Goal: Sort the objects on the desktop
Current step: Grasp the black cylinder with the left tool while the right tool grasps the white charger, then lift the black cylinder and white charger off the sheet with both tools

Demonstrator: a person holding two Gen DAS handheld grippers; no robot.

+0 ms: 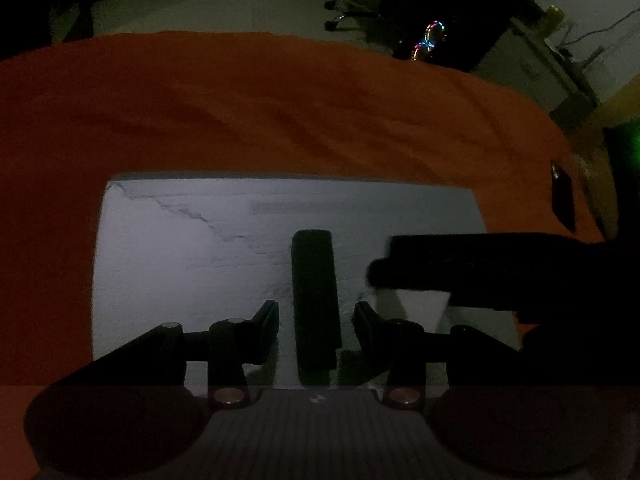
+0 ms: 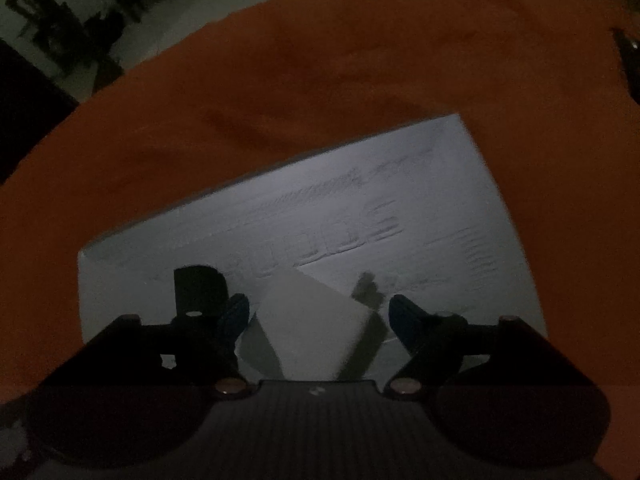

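Observation:
A white foam slab (image 1: 192, 264) (image 2: 432, 184) lies on an orange cloth (image 1: 280, 112) (image 2: 360, 60). A black bar-shaped object (image 1: 314, 280) rests lengthwise on the slab between the fingers of my left gripper (image 1: 316, 314). A strip of white shows on each side of the bar, so the pads are not on it. In the right wrist view a white block (image 2: 312, 320) sits on the slab between the blue-tipped fingers of my right gripper (image 2: 320, 314), which stand wide with a shadowed gap on the right side. The right gripper shows as a dark shape (image 1: 480, 268) in the left wrist view.
A small black item (image 1: 562, 196) (image 2: 629, 60) lies on the cloth near its right edge. A dark shape (image 2: 198, 286) sits behind the right gripper's left finger. Beyond the cloth's far edge are a dim floor, a chair base (image 1: 348, 12) and coloured lights (image 1: 430, 40).

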